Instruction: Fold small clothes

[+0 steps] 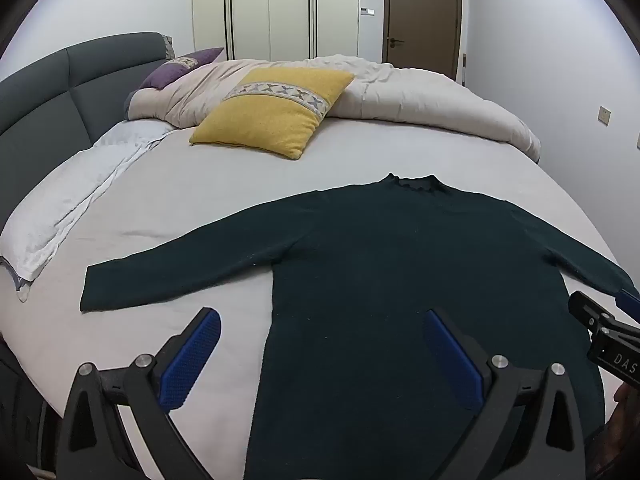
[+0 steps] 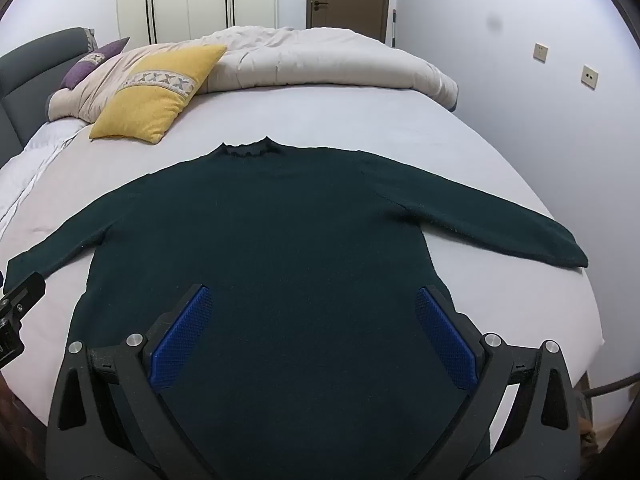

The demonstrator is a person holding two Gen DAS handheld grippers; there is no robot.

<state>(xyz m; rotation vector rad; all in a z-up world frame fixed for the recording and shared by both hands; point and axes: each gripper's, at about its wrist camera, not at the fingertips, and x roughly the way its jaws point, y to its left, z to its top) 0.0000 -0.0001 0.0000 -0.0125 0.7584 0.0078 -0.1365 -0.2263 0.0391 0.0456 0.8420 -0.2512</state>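
Observation:
A dark green long-sleeved sweater (image 1: 400,264) lies flat on the bed with both sleeves spread out and the collar pointing away; it also shows in the right wrist view (image 2: 280,240). My left gripper (image 1: 320,320) is open and empty, hovering over the sweater's lower left side edge. My right gripper (image 2: 312,300) is open and empty, above the sweater's lower body. The right gripper's body shows at the right edge of the left wrist view (image 1: 608,336).
The bed sheet (image 1: 220,188) is pale grey. A yellow pillow (image 1: 276,110), a purple pillow (image 1: 180,66) and a bunched beige duvet (image 1: 420,96) lie at the far side. A white folded cloth (image 1: 72,196) lies left. A grey headboard (image 1: 52,92) stands left.

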